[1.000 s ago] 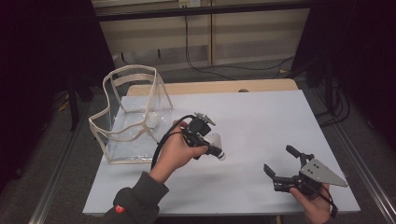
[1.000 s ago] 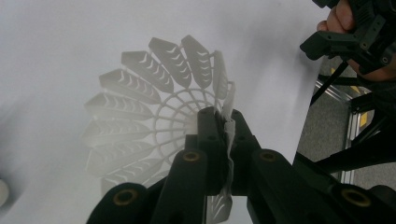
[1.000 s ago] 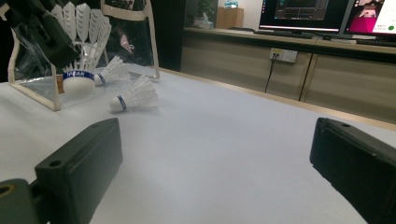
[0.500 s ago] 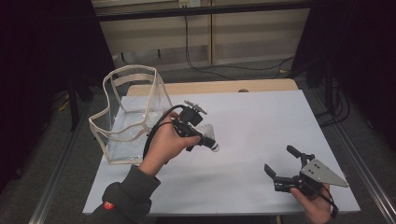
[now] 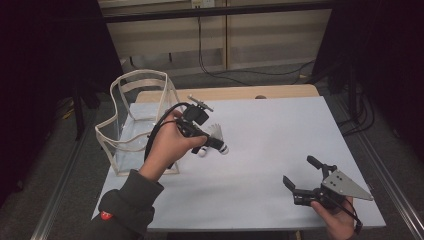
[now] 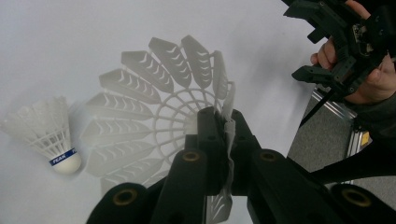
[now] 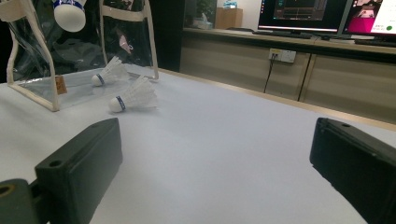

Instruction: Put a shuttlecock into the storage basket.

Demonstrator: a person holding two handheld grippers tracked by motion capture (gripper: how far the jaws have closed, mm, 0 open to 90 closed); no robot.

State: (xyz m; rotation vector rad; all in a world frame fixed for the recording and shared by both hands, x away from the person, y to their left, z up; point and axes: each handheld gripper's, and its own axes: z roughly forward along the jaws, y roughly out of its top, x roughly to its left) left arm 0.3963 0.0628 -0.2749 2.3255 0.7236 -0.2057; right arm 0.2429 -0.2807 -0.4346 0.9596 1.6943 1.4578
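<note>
Left gripper (image 5: 212,142): jaws clamped on the feather skirt of a white shuttlecock (image 6: 177,112), held up off the white table (image 5: 280,150); the left gripper view gives the pinch itself, one skirt rib squeezed between the two black jaws, which the high view reduces to a small white shape at the jaw tips. Second shuttlecock (image 6: 49,135), blue band at the cork, lies on its side on the table below and to the left of those jaws in the left gripper view; the right gripper view places it (image 7: 133,97) just outside the clear bag (image 5: 137,120), with a third shuttlecock (image 7: 108,72) beyond it, lying on the bag's clear side panel. Bag: transparent, cream-trimmed, mouth open, standing just beside the left gripper on its outer side, at the table's left edge. Right gripper (image 5: 305,177): jaws spread wide, nothing between them, low over the near right corner, well apart from the left gripper; its own view shows both jaws (image 7: 219,154) framing bare tabletop. Open room: a broad bare stretch of table between the two grippers and towards the far right edge; near edge close under the right gripper.
</note>
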